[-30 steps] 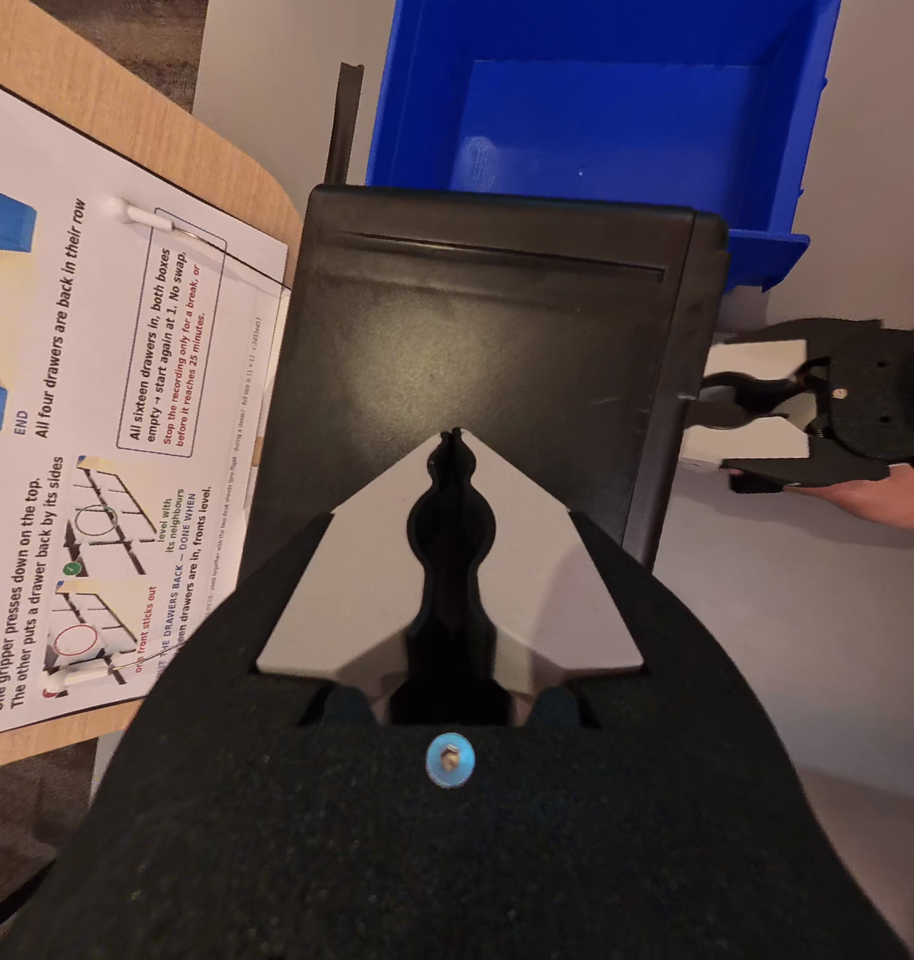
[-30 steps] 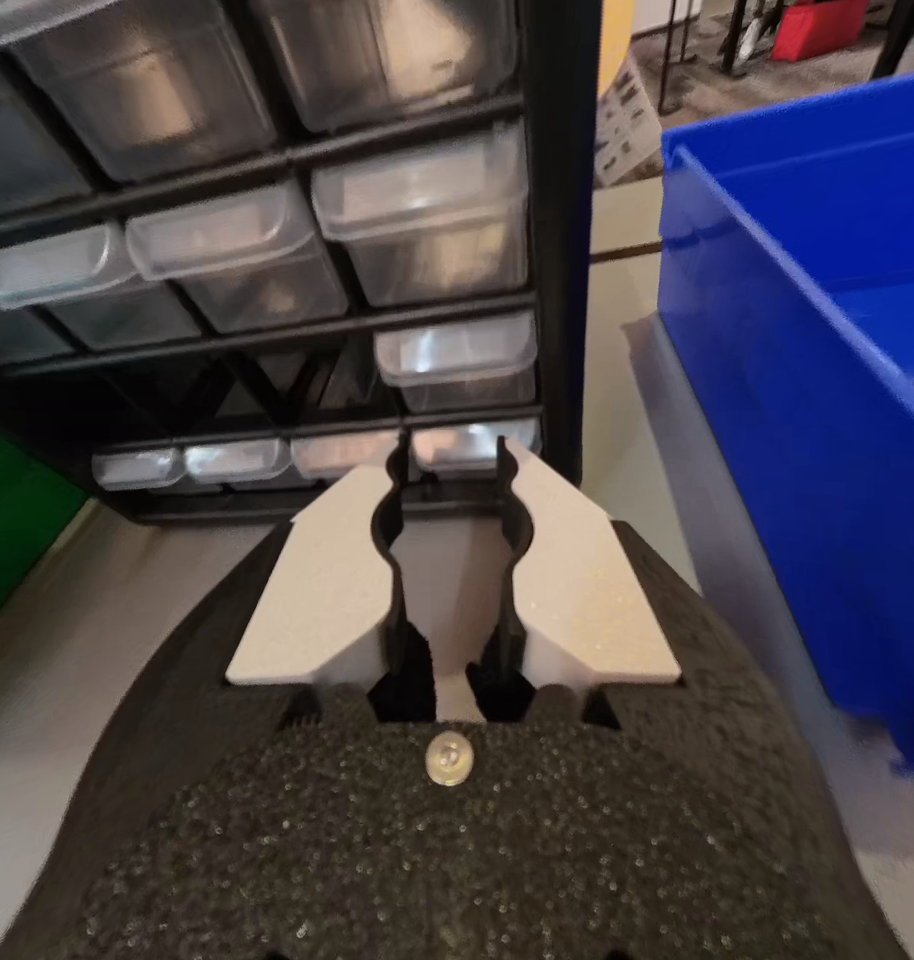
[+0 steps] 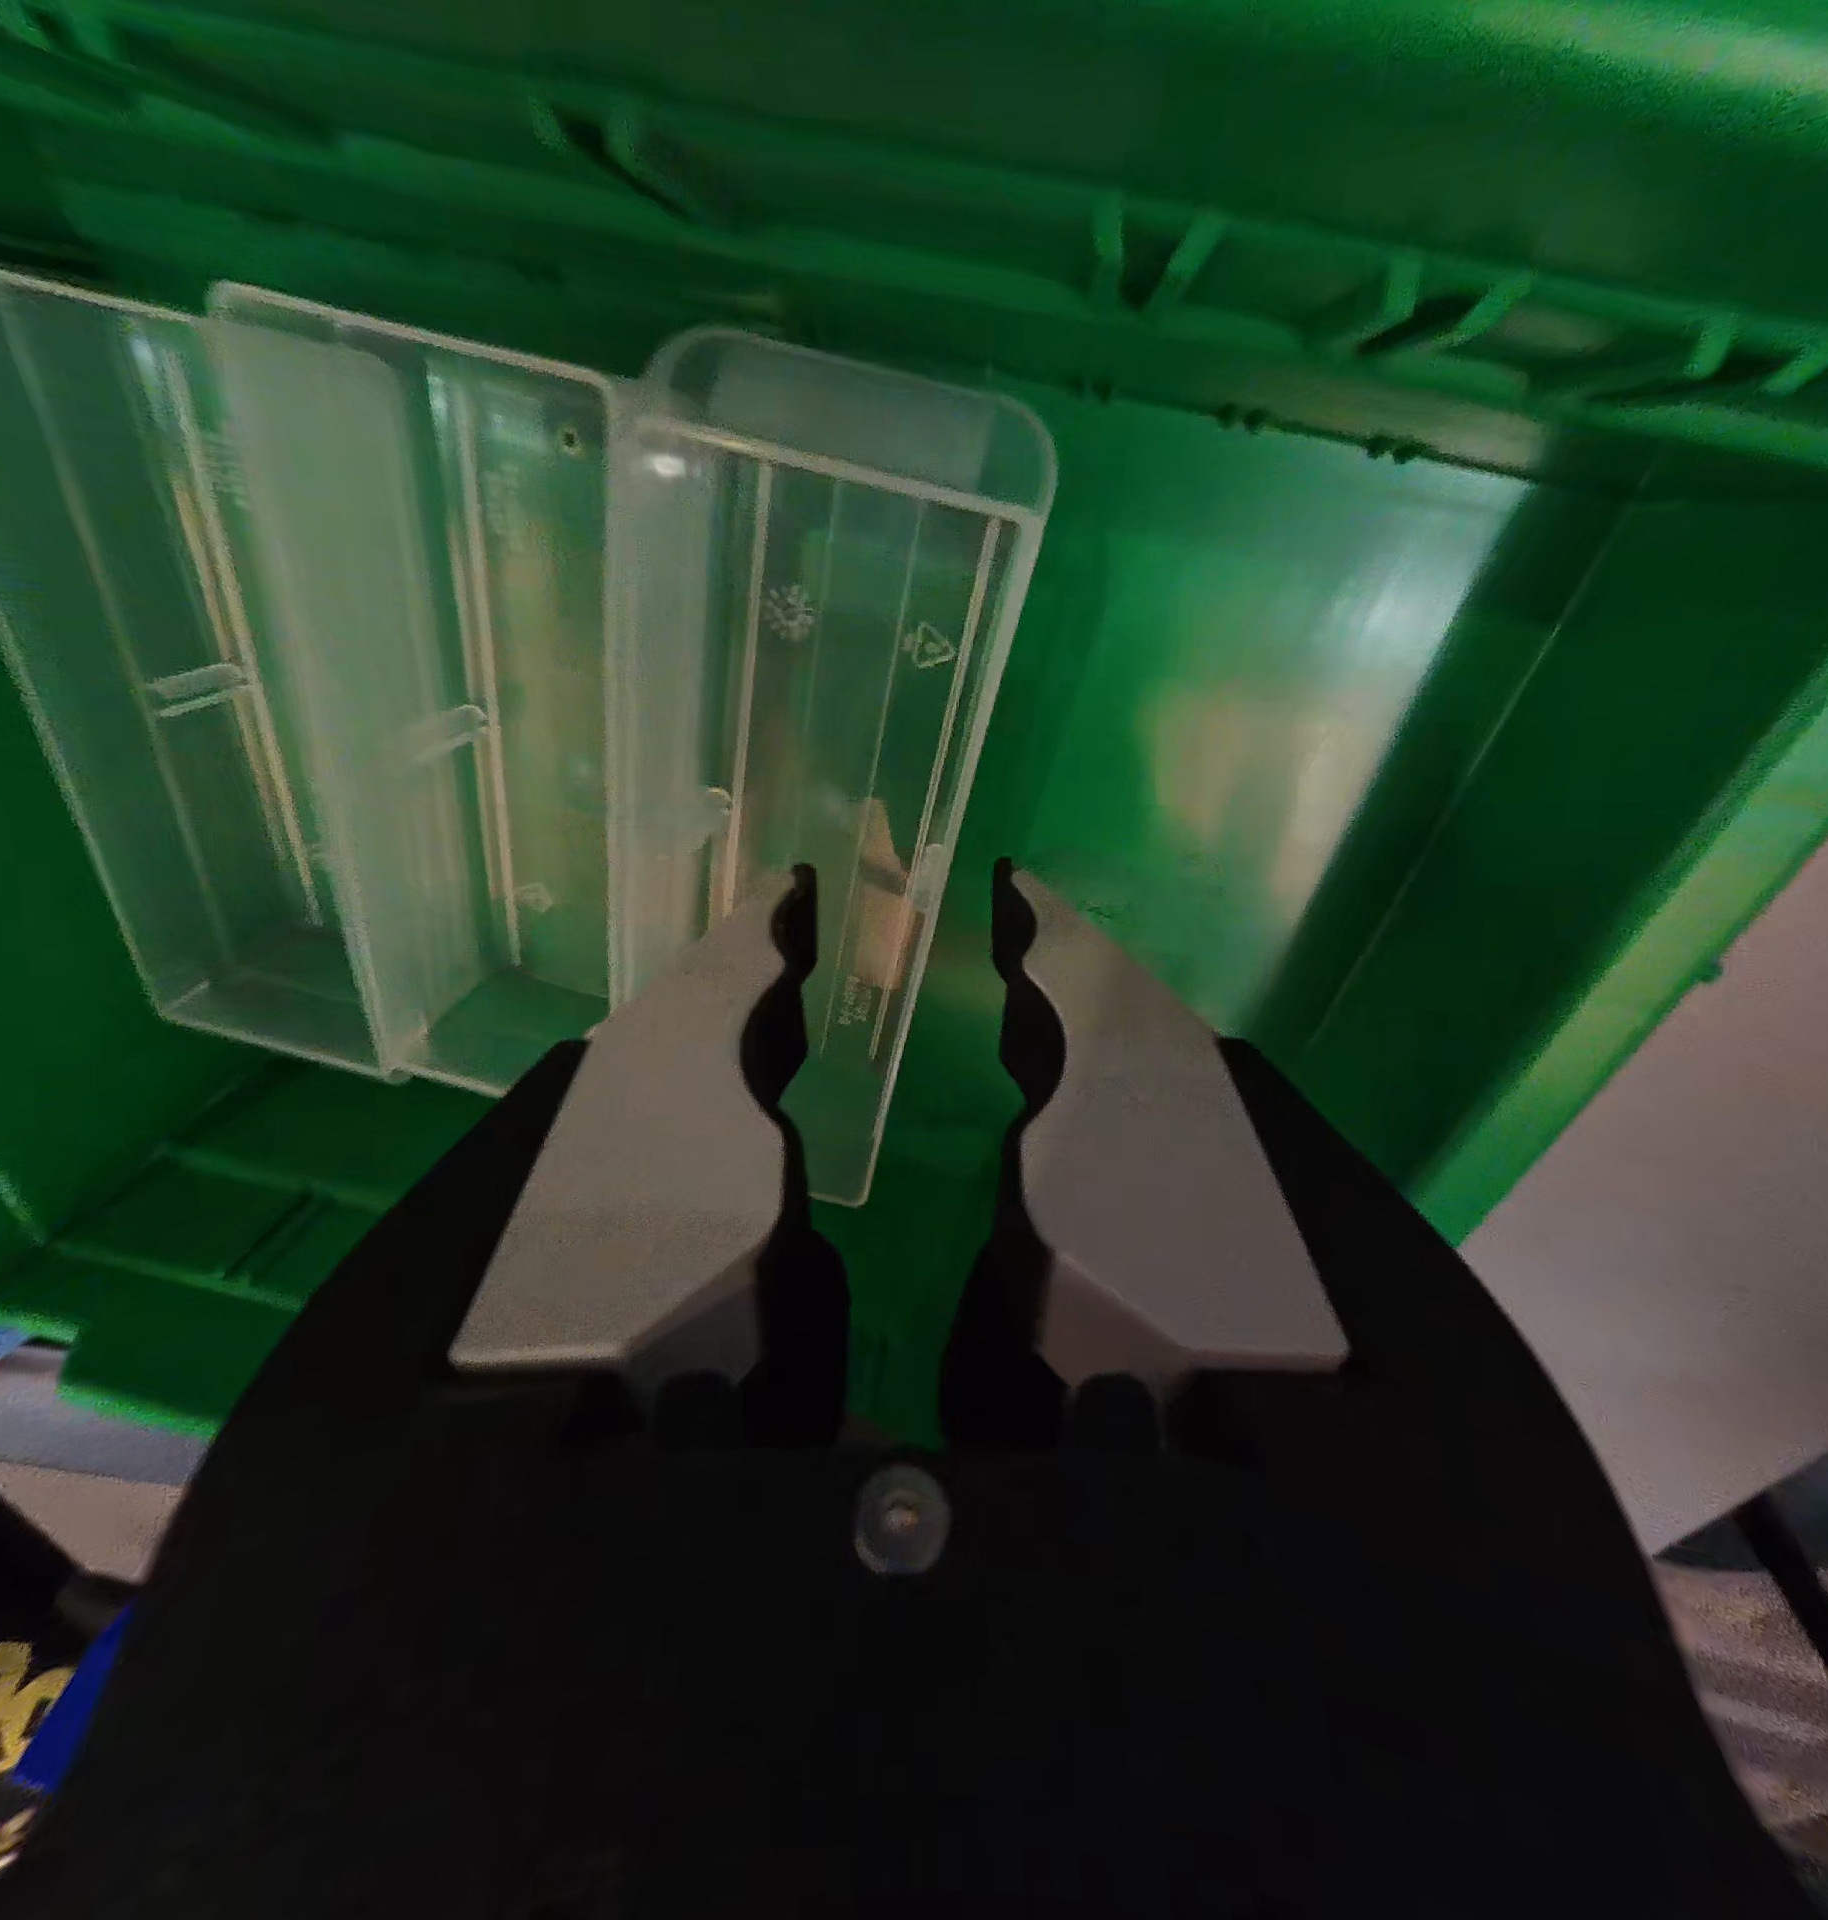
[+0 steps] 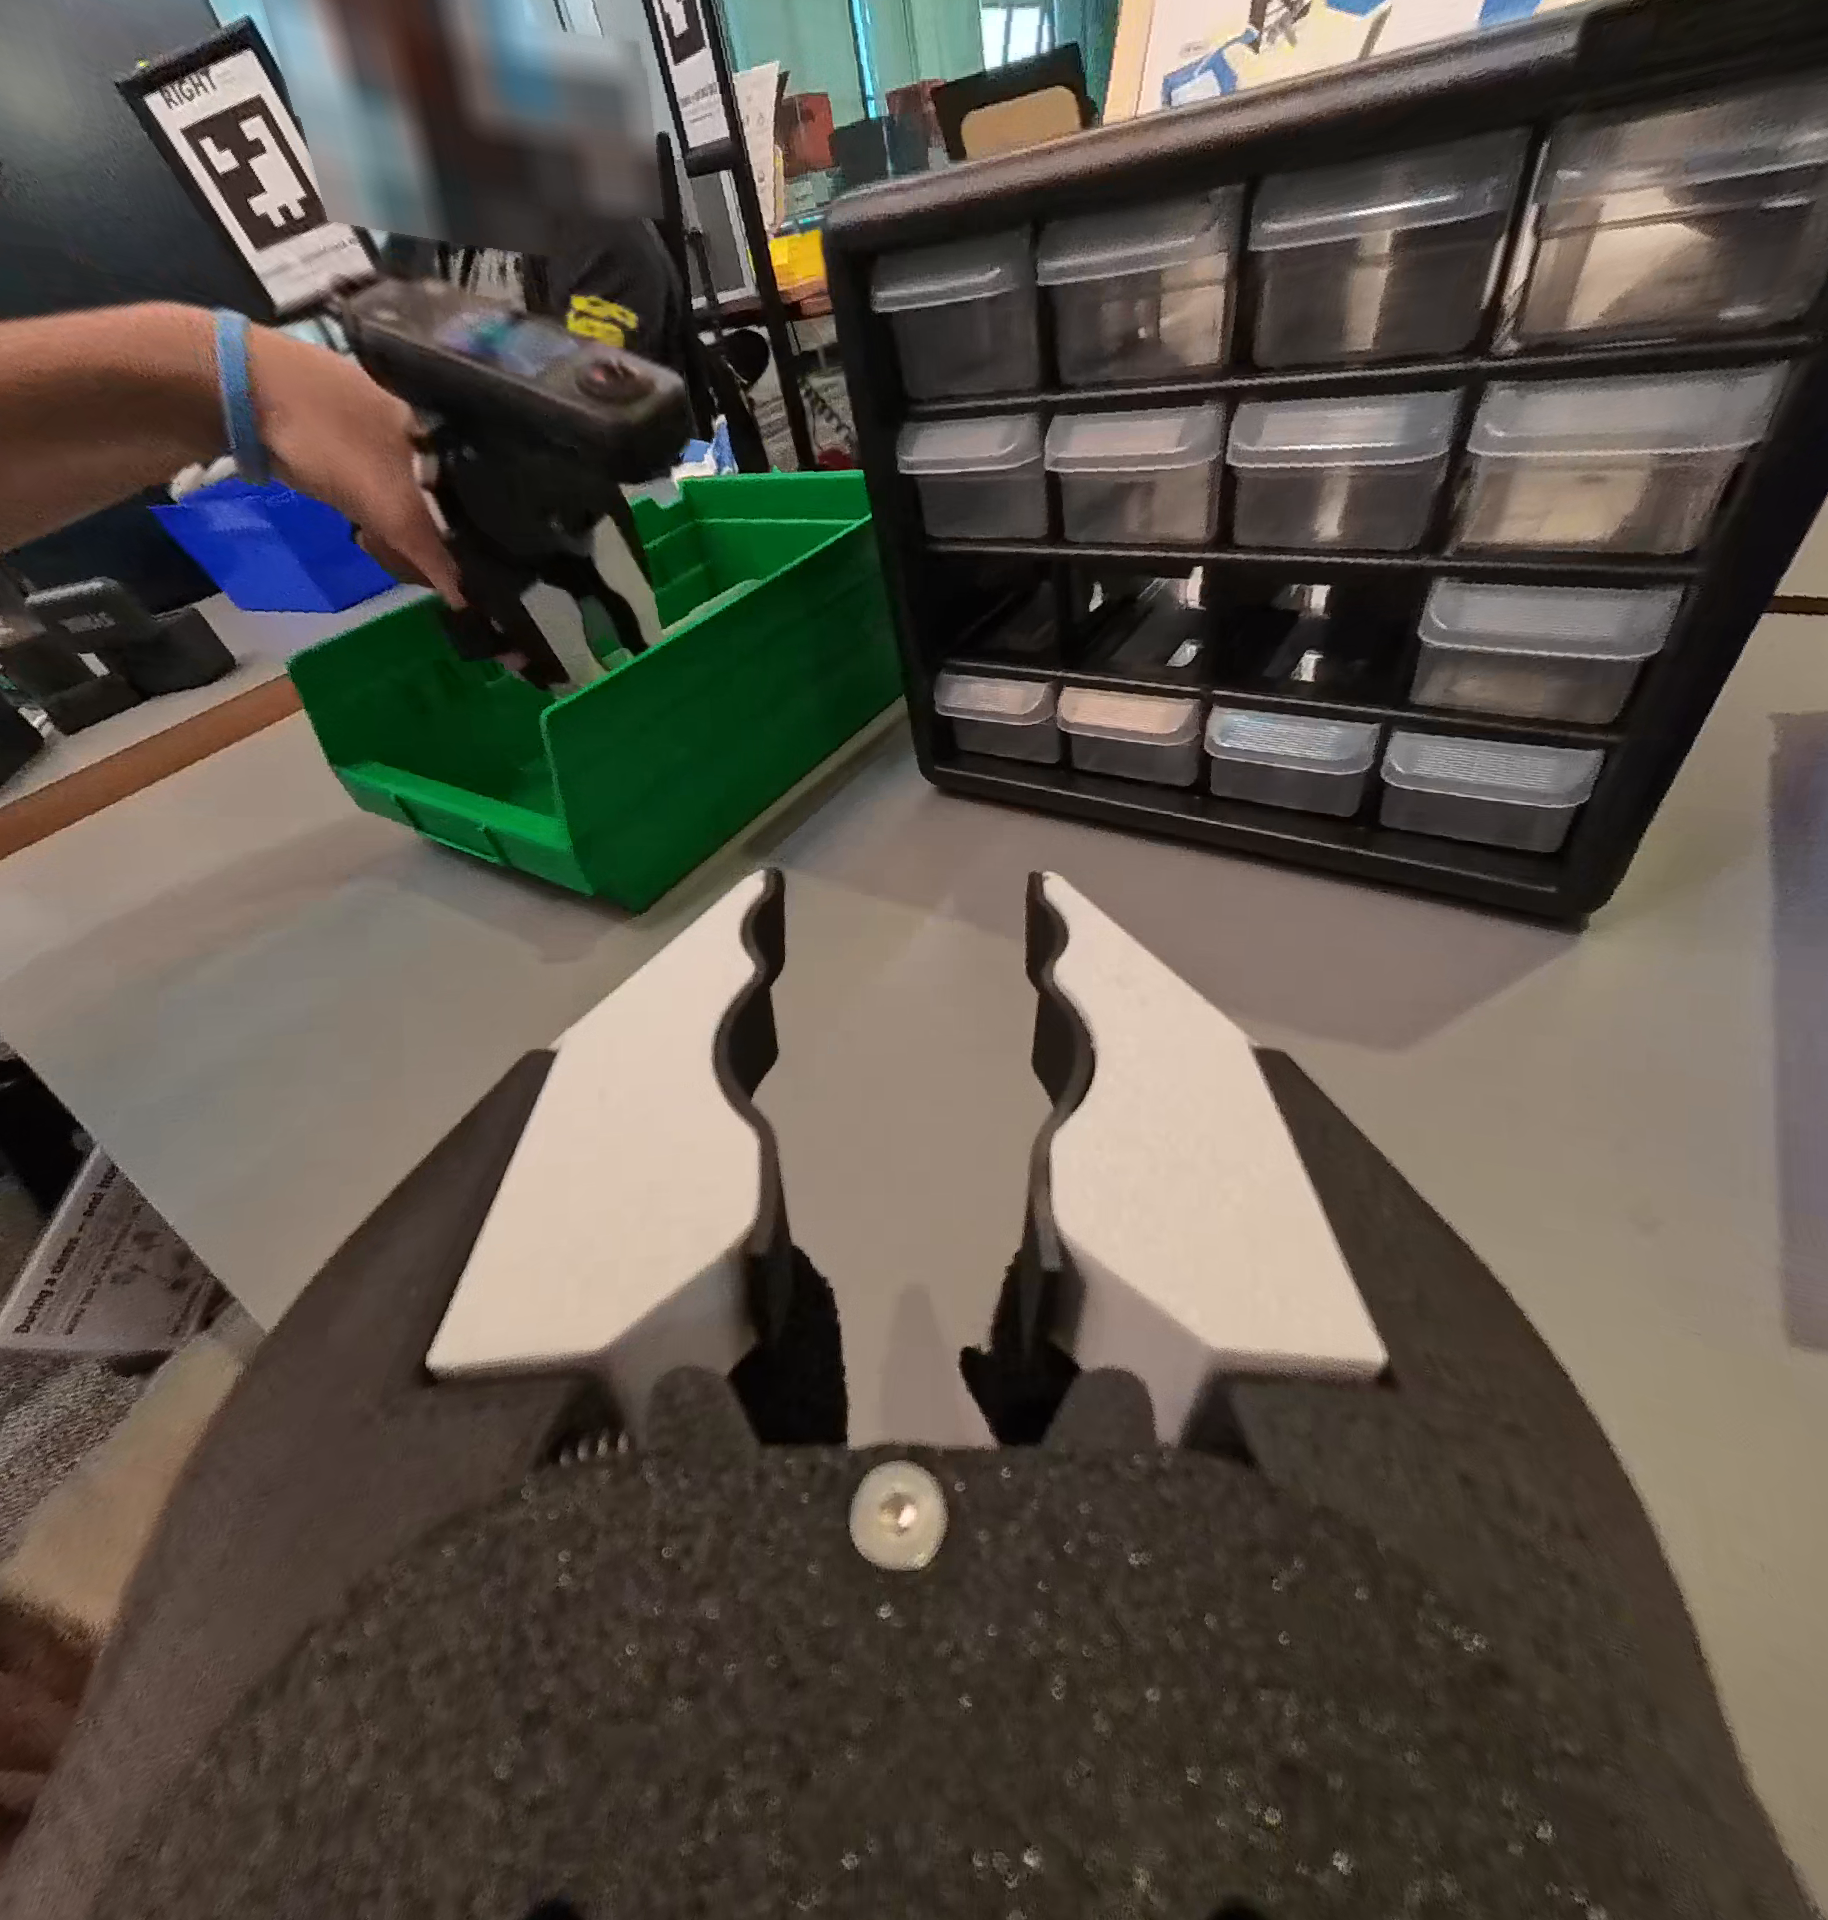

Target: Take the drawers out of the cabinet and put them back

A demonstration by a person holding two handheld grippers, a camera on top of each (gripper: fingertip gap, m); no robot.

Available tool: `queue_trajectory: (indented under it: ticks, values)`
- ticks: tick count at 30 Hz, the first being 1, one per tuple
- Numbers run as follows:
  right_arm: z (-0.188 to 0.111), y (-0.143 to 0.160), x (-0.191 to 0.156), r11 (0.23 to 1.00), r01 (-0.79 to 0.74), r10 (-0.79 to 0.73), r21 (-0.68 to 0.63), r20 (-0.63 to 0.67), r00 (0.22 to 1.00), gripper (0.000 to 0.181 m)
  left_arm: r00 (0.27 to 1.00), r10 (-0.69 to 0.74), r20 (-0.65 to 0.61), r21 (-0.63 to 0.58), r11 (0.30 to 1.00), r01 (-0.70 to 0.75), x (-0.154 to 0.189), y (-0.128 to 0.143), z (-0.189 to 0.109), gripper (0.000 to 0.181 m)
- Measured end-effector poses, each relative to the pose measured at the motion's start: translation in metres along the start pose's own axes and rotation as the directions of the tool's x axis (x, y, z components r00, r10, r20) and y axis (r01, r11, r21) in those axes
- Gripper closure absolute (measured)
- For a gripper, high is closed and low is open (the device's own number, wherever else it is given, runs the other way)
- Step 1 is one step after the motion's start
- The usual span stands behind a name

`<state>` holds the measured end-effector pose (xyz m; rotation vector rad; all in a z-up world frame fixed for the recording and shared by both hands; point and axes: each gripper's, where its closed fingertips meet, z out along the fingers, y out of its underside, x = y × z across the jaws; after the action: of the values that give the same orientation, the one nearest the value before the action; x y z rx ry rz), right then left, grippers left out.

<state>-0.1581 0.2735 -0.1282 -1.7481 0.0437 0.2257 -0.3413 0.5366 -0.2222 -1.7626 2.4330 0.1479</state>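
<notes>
**Grippers shifting from cabinet to green bin**

Left gripper (image 3: 902, 883), a second ago closed over the black cabinet's (image 4: 1346, 488) top, is now hanging jaws apart and empty inside the green bin (image 3: 1305, 644), just above two clear drawers (image 3: 827, 727) lying side by side. Right gripper (image 4: 905, 894), then close at the lower drawers, is now hovering back over the grey tabletop (image 4: 1512, 1091), wide and empty. Only the right wrist view is showing the cabinet, three third-row slots vacant, and the person's hand (image 4: 359, 468) tilting the left gripper downward into the bin.
</notes>
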Motion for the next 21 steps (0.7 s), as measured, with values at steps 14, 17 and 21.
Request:
queue_trajectory:
  ticks: [14,17,21]
  values:
    - [-0.018,0.011,-0.014,0.997,0.009,-0.005,-0.082,0.042,0.999,0.131,0.962,0.249,0.114,0.212,0.940,-0.268,0.032,-0.023,-0.128,0.178]
    - [-0.021,0.011,-0.024,0.995,-0.002,0.009,-0.095,0.080,0.997,0.125,0.899,0.416,0.138,0.327,0.838,-0.438,0.072,-0.076,-0.157,0.178]
    - [-0.030,0.018,-0.018,0.992,0.042,-0.040,-0.123,0.021,0.999,0.117,0.691,0.690,0.215,0.265,0.640,-0.721,0.123,-0.150,-0.142,0.177]
